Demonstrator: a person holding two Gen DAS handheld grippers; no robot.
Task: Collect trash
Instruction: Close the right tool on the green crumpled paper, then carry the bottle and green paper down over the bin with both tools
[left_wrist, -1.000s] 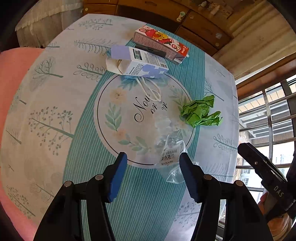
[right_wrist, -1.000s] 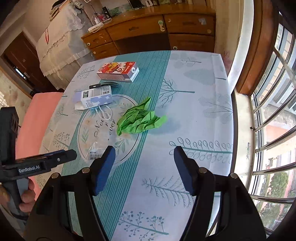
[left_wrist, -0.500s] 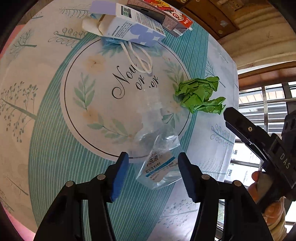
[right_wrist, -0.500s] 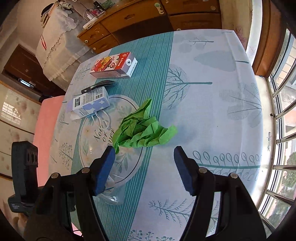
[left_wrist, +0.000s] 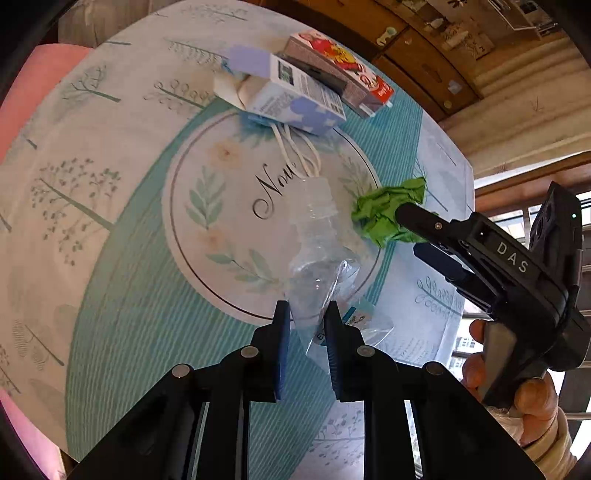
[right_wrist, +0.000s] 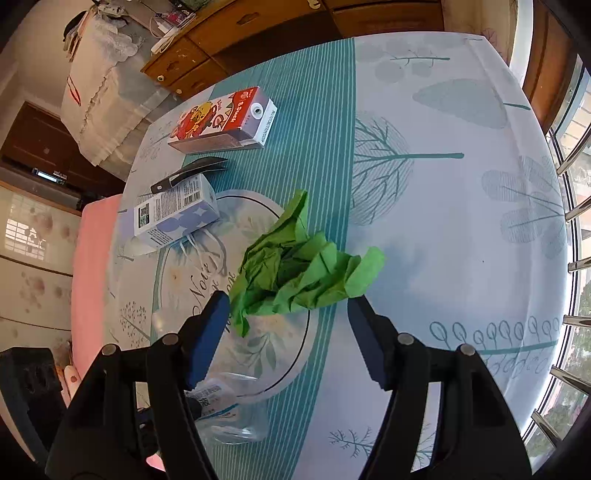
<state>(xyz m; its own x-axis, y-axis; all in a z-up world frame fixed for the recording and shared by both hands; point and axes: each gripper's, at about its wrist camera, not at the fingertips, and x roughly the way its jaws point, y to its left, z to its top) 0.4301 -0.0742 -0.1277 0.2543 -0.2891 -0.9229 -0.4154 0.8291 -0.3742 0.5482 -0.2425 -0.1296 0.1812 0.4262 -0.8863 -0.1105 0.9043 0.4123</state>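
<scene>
The left gripper (left_wrist: 306, 317) was clamped on the clear plastic bottle (left_wrist: 314, 251); the right gripper (right_wrist: 288, 308), jaws apart, flanked the crumpled green paper (right_wrist: 295, 275) at twelve o'clock.

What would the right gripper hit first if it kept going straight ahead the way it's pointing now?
Most likely the crumpled green paper. The right gripper is open, and the paper lies just ahead between its fingertips, on the tablecloth. Exact depth is hard to judge through the fisheye.

Gripper (right_wrist: 288, 314): we see our right jaws wide apart, flanking the near edge of the green paper (right_wrist: 295, 273).
Bottle (right_wrist: 229, 413): clear, lying low left.
Beyond, on the cloth (right_wrist: 443, 221): blue carton (right_wrist: 173, 216), knife (right_wrist: 188, 173), red carton (right_wrist: 225, 120).
</scene>
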